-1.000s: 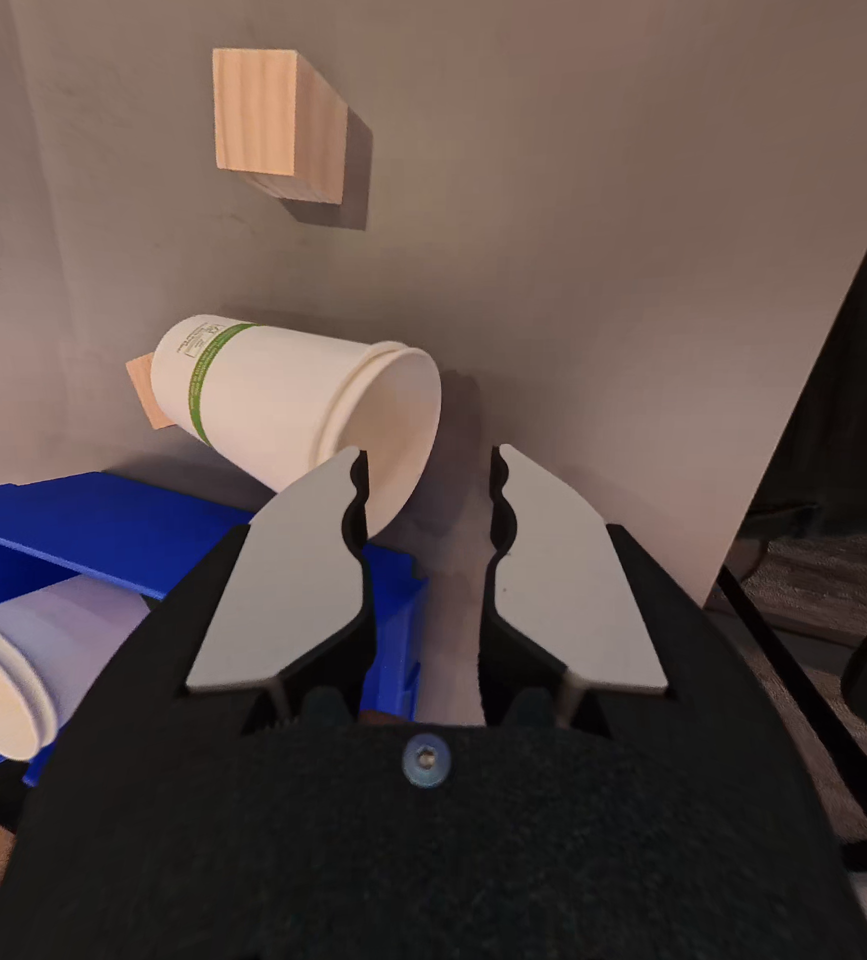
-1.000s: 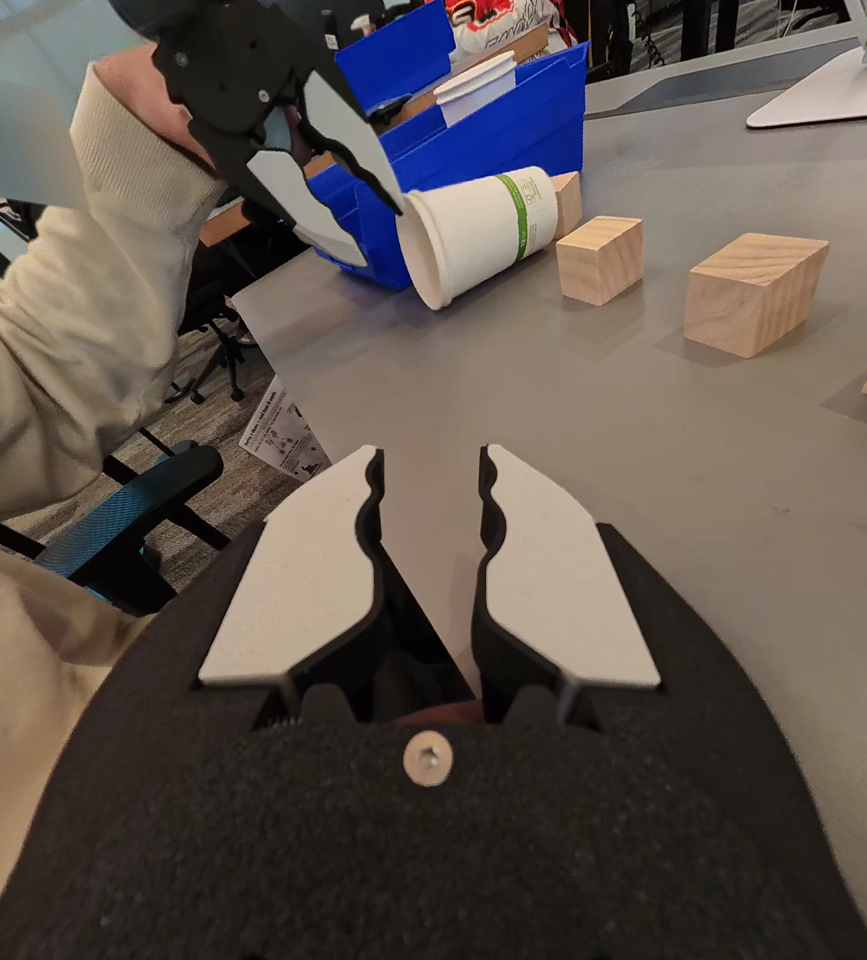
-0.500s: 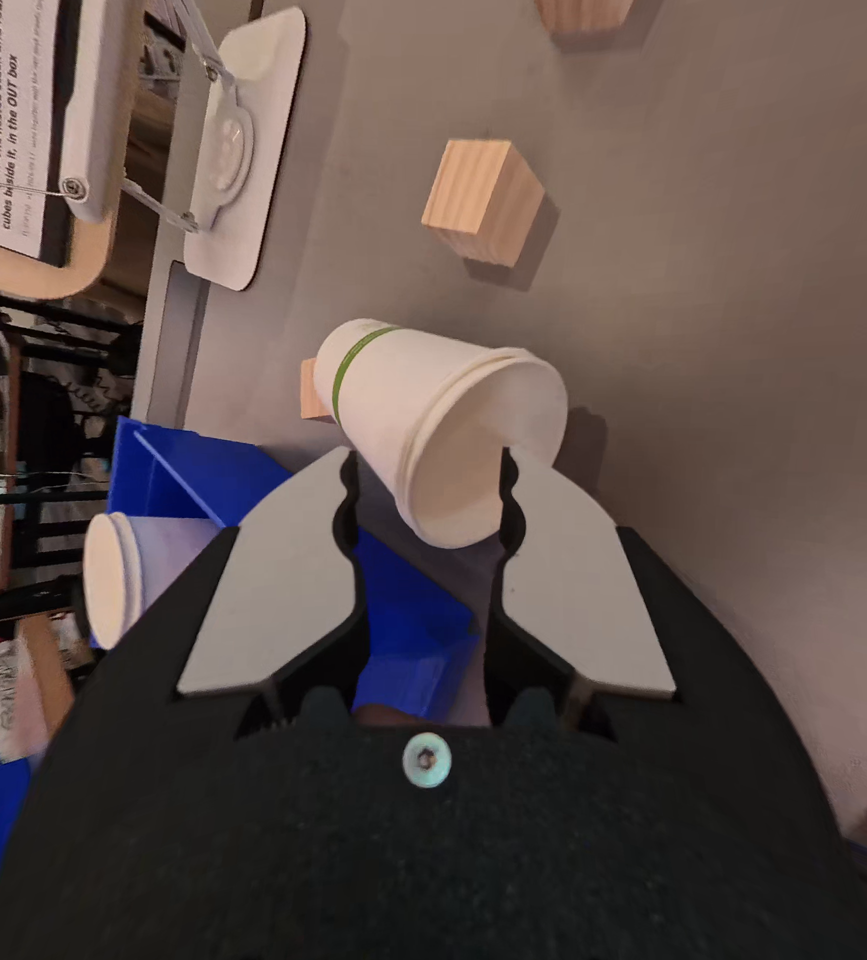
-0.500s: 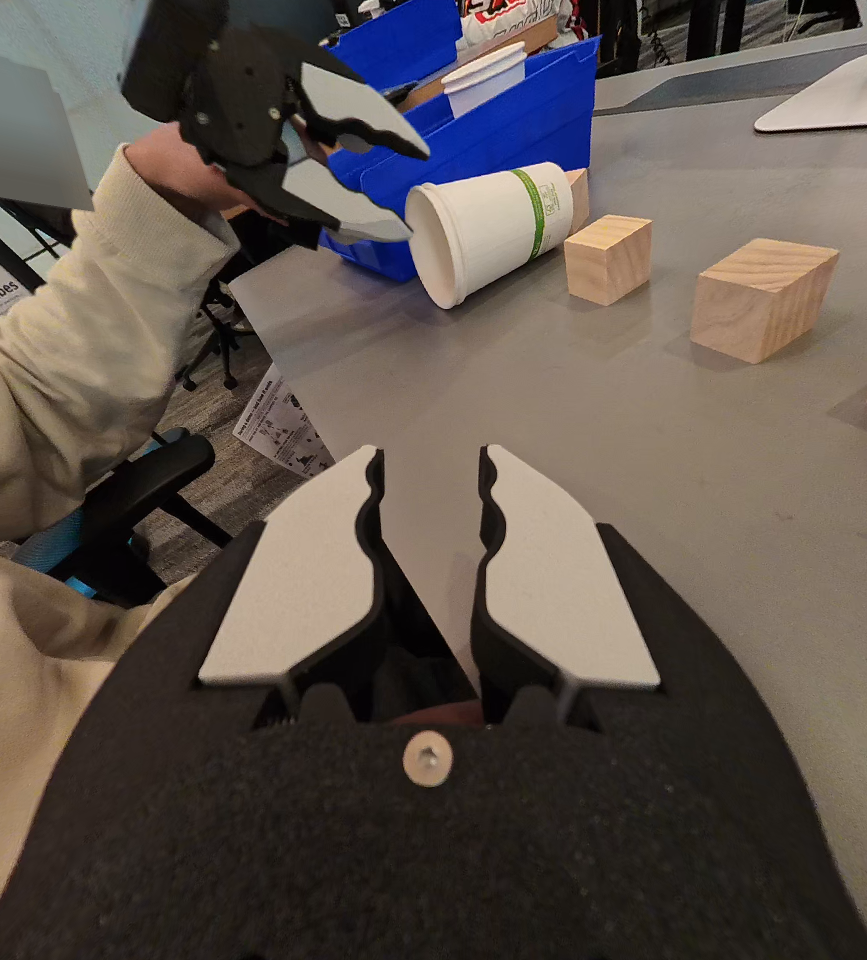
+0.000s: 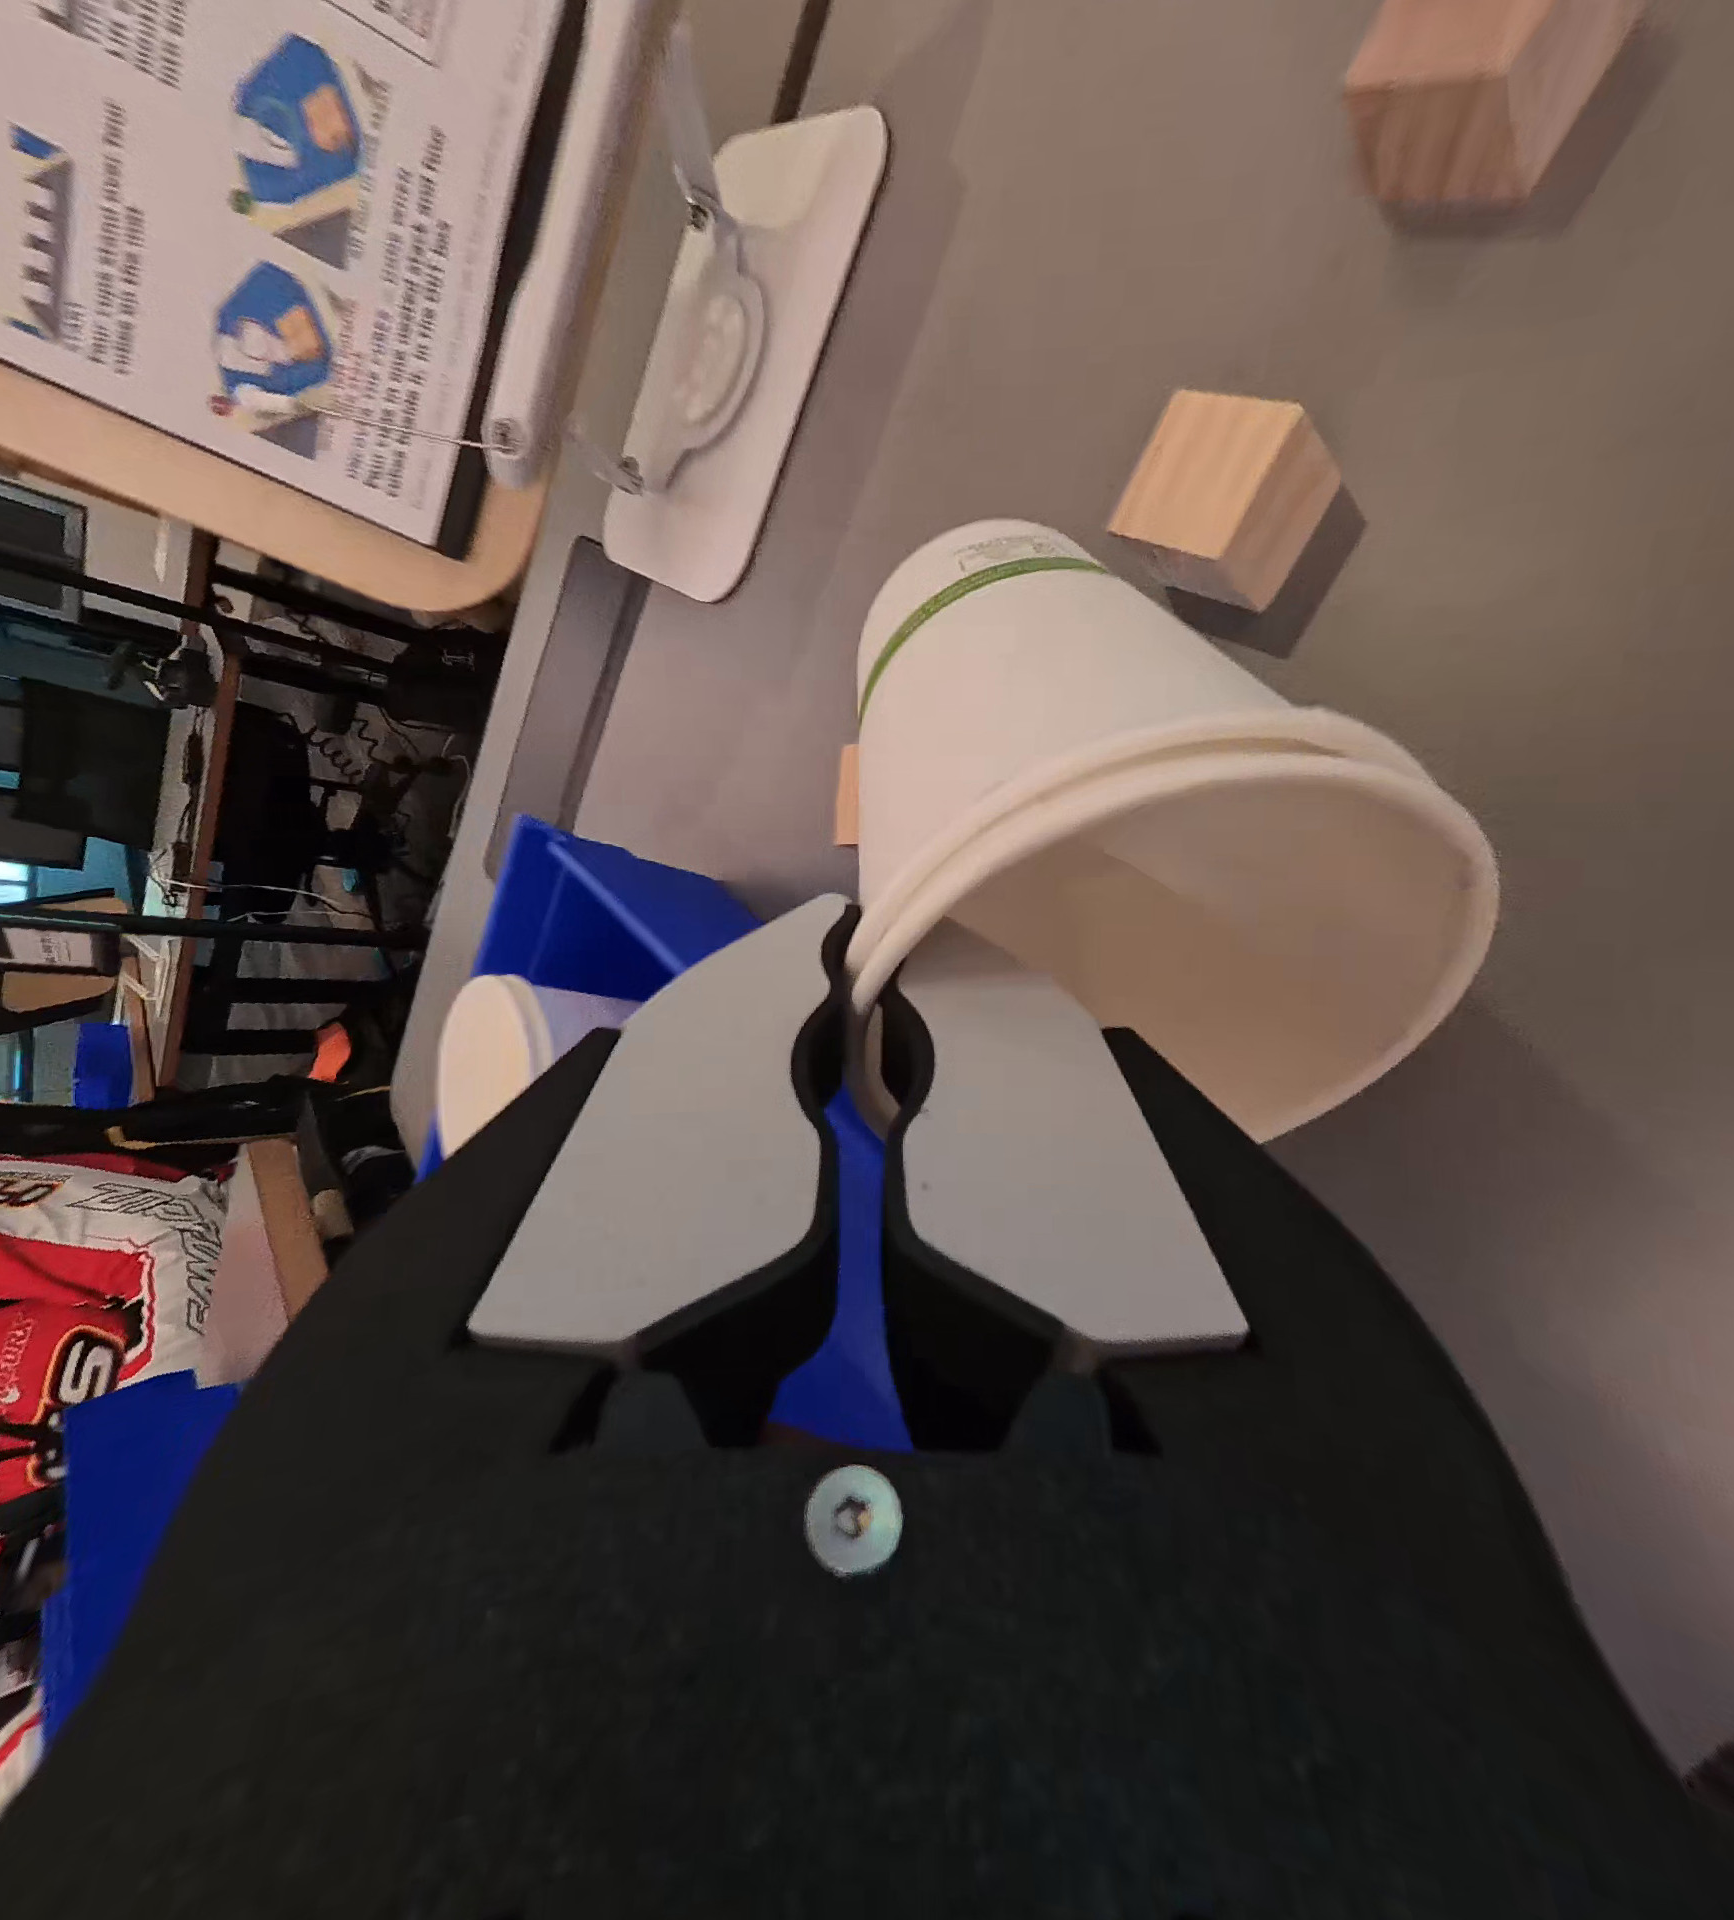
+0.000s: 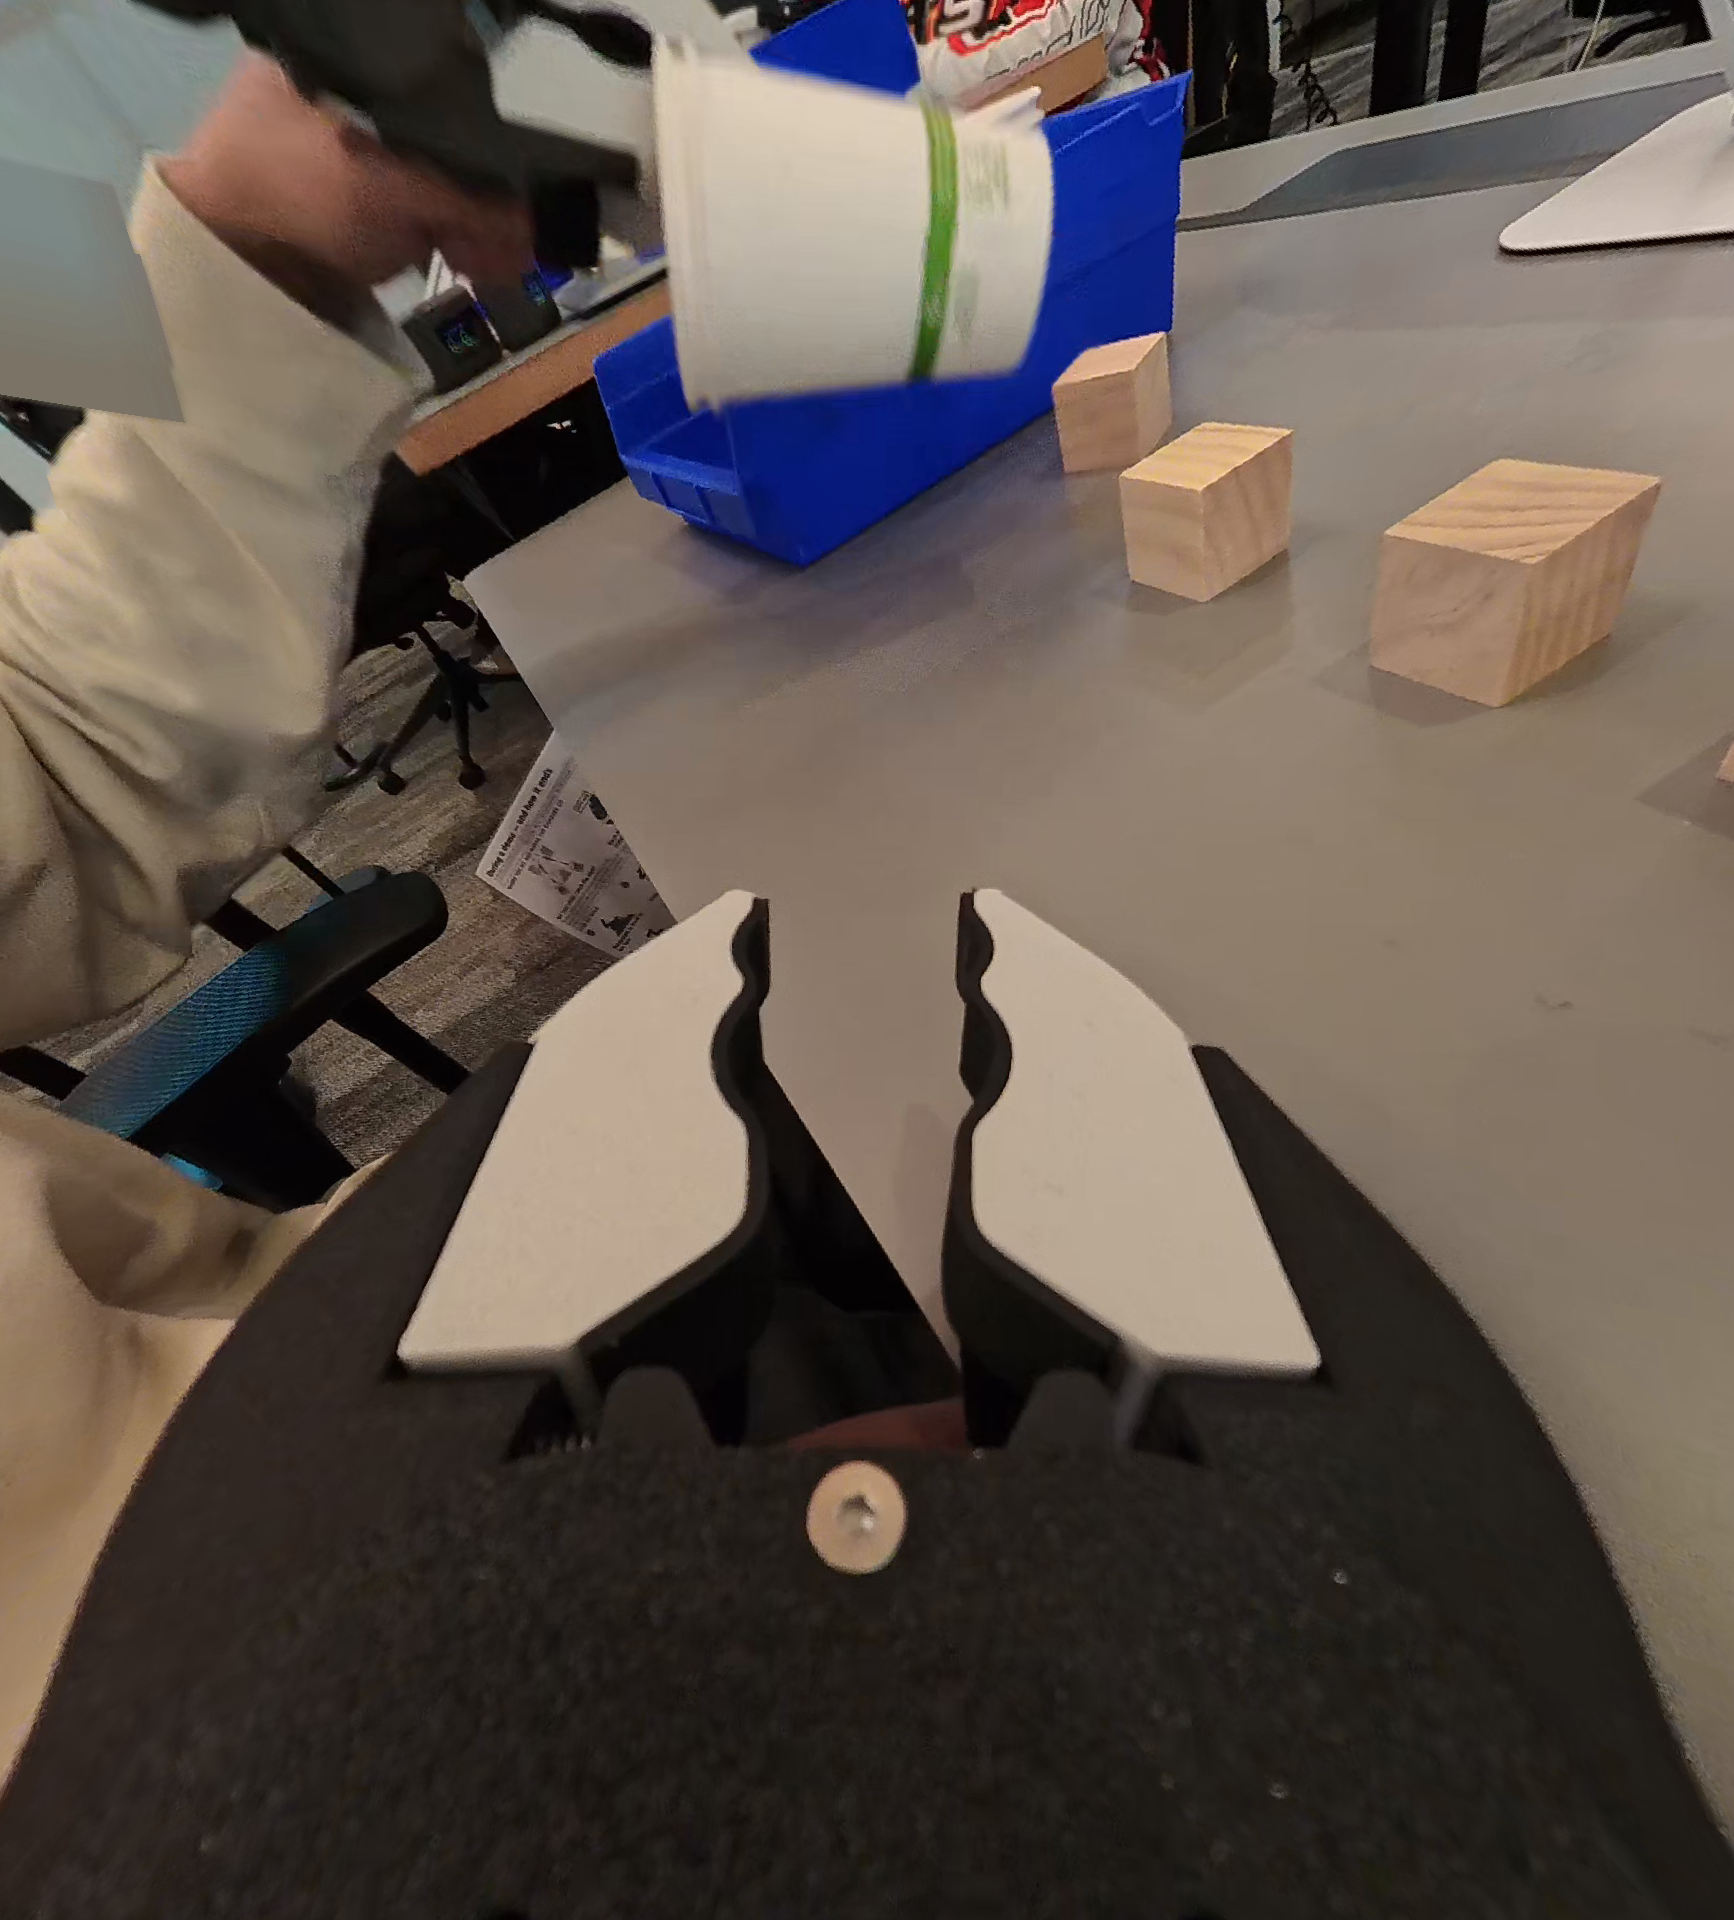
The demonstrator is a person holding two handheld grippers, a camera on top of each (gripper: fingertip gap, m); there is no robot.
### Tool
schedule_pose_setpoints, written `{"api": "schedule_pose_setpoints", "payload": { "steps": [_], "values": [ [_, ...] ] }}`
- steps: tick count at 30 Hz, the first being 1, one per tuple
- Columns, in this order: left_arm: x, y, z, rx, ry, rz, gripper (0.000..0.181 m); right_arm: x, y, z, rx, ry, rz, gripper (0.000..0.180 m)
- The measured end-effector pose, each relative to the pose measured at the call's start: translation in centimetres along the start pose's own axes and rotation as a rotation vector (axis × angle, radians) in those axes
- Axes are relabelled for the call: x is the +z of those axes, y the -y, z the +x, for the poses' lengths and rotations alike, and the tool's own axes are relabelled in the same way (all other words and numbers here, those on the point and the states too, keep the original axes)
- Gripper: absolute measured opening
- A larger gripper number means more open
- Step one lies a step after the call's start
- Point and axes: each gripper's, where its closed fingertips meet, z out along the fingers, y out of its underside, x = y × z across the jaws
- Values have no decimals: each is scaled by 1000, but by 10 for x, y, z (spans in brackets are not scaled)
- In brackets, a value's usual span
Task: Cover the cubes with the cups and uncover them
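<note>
I am holding the nested cups (image 5: pixel 1102 790) by the rim, left gripper (image 5: pixel 868 997) clamped on the lip, stack off the table (image 6: pixel 1206 935), long axis about level, mouth facing me, just above the blue bin (image 6: pixel 884 468). Right gripper (image 6: pixel 863 956) is idling apart, empty. Cubes (image 6: pixel 1206 509) are sitting uncovered to the right. Motion blur is hiding the cup count.

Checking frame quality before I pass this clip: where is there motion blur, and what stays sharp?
Right wrist view: the white cup stack and the left tongs holding it are smeared by motion, while the wooden cubes and right tongs are crisp. Left wrist view: the instruction board and far cube are soft; the cup rim is sharp.
</note>
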Motion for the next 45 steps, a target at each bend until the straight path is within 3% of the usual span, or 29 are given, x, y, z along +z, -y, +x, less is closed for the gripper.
{"api": "schedule_pose_setpoints", "payload": {
  "steps": [6,10,12,16,23,28,32,35,41,45],
  "values": [
    [-32,-27,-125,-63,-21,-159,1,3,-1,-2,-7,9,-13,34],
    [-11,-78,-189,-270,-230,-363,1,5,-2,-3,-10,18,-21,34],
    [3,-102,-205,-364,-333,-466,1,6,-1,-2,-5,22,-21,34],
    [34,-138,-230,-459,-377,-612,1,8,-4,0,1,27,-32,34],
    [79,-166,-204,-496,-509,-744,1,6,-7,5,33,31,-28,34],
    [103,-175,-198,-518,-506,-727,9,5,-8,8,48,28,-25,34],
    [99,-170,-203,-469,-466,-684,37,5,-8,8,51,31,-25,34],
    [87,-147,-221,-476,-376,-550,41,5,-7,6,38,29,-22,33],
    [25,-73,-231,-631,75,-18,42,-1,3,8,2,-9,12,33],
    [-23,-62,-170,-787,304,115,46,-4,5,10,-2,-36,32,33]
  ]
}}
